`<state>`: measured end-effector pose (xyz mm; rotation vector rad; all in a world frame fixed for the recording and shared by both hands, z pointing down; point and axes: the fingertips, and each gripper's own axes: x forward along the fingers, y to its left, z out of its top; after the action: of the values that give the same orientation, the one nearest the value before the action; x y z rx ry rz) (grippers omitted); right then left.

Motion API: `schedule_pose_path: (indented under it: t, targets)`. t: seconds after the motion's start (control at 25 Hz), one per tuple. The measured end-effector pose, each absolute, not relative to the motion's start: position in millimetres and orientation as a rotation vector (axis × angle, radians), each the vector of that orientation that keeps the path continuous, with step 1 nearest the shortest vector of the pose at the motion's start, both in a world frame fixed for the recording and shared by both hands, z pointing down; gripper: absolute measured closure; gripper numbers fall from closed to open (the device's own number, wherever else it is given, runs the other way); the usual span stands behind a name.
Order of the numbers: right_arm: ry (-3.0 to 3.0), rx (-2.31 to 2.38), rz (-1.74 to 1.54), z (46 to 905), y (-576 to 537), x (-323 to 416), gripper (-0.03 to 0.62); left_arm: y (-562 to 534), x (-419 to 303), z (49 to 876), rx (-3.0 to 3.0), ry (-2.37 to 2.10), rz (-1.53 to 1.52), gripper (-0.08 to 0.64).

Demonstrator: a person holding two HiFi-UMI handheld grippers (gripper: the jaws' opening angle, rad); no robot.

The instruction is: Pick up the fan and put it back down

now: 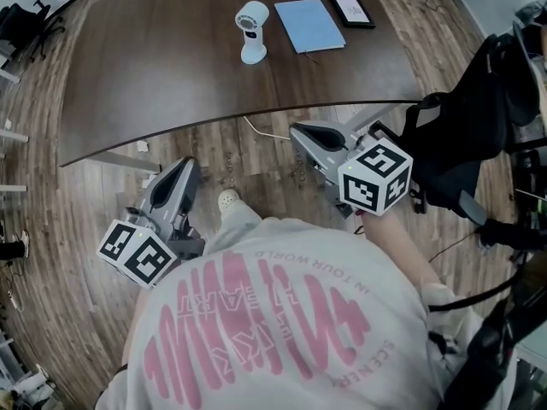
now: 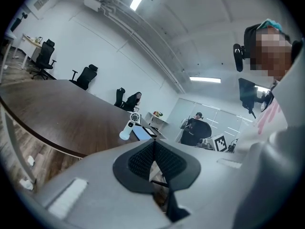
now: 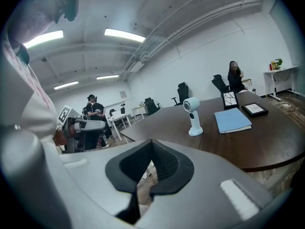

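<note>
A small white fan (image 1: pixel 251 31) stands upright on the dark wooden table (image 1: pixel 154 75), near its far middle. Both grippers are held over the floor on my side of the table edge, well short of the fan. My left gripper (image 1: pixel 185 167) is shut with nothing between its pads. My right gripper (image 1: pixel 301 131) is also shut and empty. The left gripper view has the fan (image 2: pixel 129 126) far ahead beyond the closed left gripper (image 2: pixel 153 149). From the right gripper (image 3: pixel 151 149), the fan (image 3: pixel 192 116) stands ahead and slightly right on the table.
A blue notebook (image 1: pixel 309 24) lies right of the fan, with two framed pictures (image 1: pixel 351 11) behind it. A black bag and chair (image 1: pixel 479 118) stand at the right. A white cable (image 1: pixel 265 133) runs on the floor under the table edge. Office chairs and people are in the background.
</note>
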<state>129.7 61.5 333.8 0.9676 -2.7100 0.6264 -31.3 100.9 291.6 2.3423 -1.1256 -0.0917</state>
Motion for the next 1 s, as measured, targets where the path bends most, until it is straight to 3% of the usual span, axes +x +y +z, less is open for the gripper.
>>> schedule_pose_path:
  t: [1.0]
  targets:
    - [-2.541, 1.305, 0.685, 343.7, -83.7, 68.6, 0.586, -90.9, -106.7, 303.5, 2.358, -0.818, -0.036, 0.54]
